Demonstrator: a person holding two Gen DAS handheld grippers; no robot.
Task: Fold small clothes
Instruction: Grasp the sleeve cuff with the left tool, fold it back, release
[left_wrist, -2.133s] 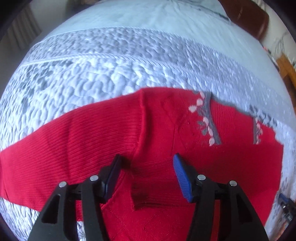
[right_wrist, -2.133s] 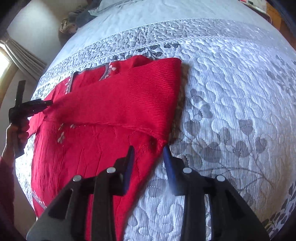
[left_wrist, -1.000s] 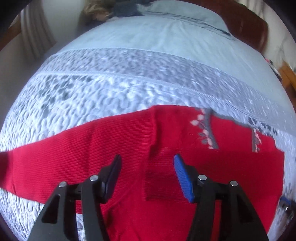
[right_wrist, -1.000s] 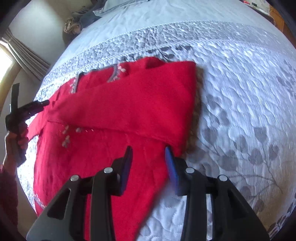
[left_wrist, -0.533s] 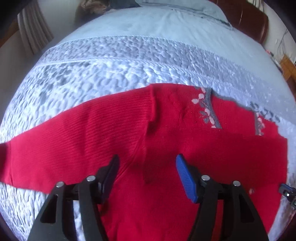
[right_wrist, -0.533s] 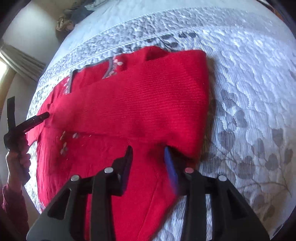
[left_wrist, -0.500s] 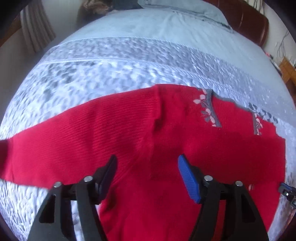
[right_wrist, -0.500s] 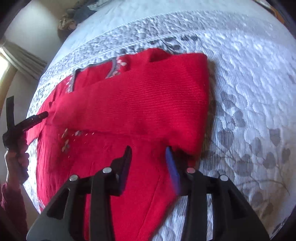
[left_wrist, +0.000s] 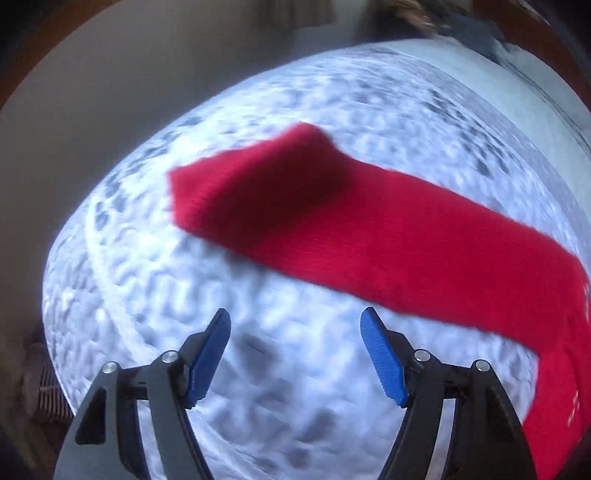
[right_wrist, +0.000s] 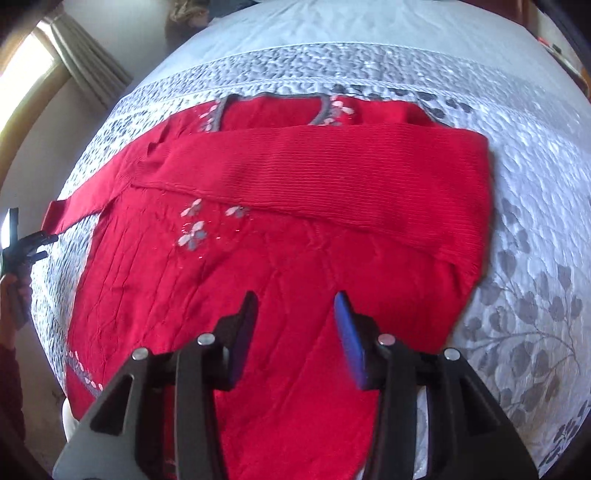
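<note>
On quilted grey bedspread (right_wrist: 535, 155), red sweater (right_wrist: 295, 229) lies.

Black gripper arms with silver screws carry ribbed blue fingers (left_wrist: 382, 360); a dark red sleeve (right_wrist: 9, 384) shows.

We note a bright red ribbed sweater (right_wrist: 332, 177), grey-trimmed at its neckline (right_wrist: 273, 96), with pale pink and grey flower motifs (right_wrist: 194, 230) on the left chest. The quilted bedspread (right_wrist: 517, 192) reads silver-white with grey leaf sprigs on the right. Beige curtain (right_wrist: 88, 66) far left. We see blue pads (left_wrist: 382, 363) on black fingers.
</note>
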